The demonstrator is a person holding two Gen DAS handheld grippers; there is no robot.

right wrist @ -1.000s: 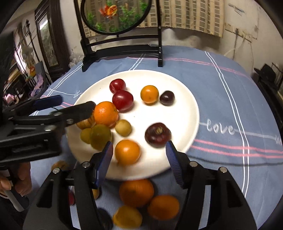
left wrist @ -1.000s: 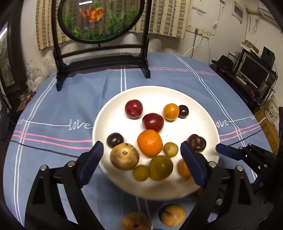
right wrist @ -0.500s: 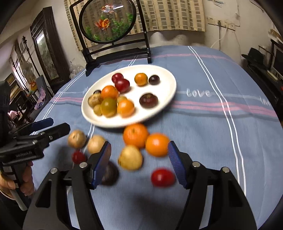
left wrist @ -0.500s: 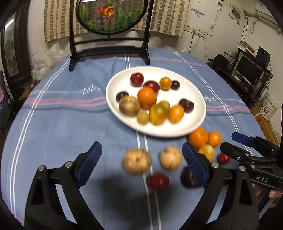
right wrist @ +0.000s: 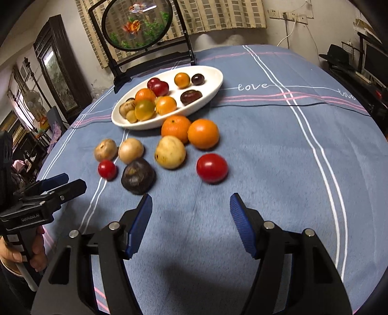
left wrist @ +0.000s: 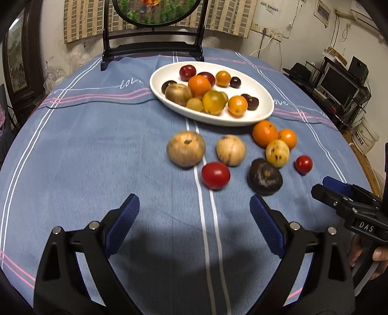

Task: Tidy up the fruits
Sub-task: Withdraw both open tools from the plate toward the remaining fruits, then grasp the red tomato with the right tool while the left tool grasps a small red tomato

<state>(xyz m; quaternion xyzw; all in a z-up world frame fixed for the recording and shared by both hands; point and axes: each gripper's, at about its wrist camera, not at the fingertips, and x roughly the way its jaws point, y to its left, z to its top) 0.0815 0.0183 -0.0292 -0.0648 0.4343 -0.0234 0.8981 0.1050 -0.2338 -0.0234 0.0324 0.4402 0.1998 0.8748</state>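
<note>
Left wrist view, left gripper (left wrist: 194,225): jaws stand wide apart, nothing between them, only bare blue tablecloth (left wrist: 97,157) under them.
Right wrist view, right gripper (right wrist: 190,221): jaws apart with nothing between them; they have just been opening a little.
Nearest fruit, left side: a red tomato (left wrist: 215,175) lies on the cloth just ahead of the left jaws, near the white stripes, not touching the pads.
Nearest fruit, right side: a second red tomato (right wrist: 212,167) lies ahead of the right jaws, slightly toward the right pad, clear of both.
Dark fruit (right wrist: 138,176): lies ahead of the left pad of the right gripper, close to it but apart.
Pale fruits: three yellowish brown ones on the cloth, a little farther; the biggest (left wrist: 186,148) is left of the stripes.
Oranges (right wrist: 203,133): two side by side, touching, just before the plate.
Plate (left wrist: 263,115): white, oval, beyond the loose fruit, well apart from both grippers; it holds orange, red, dark and yellow-green fruits.
Other gripper: each view shows the other one at its edge, held by a hand (right wrist: 36,254).
Far end: a round painted screen on a black stand (right wrist: 138,23) stands at the back of the table.
</note>
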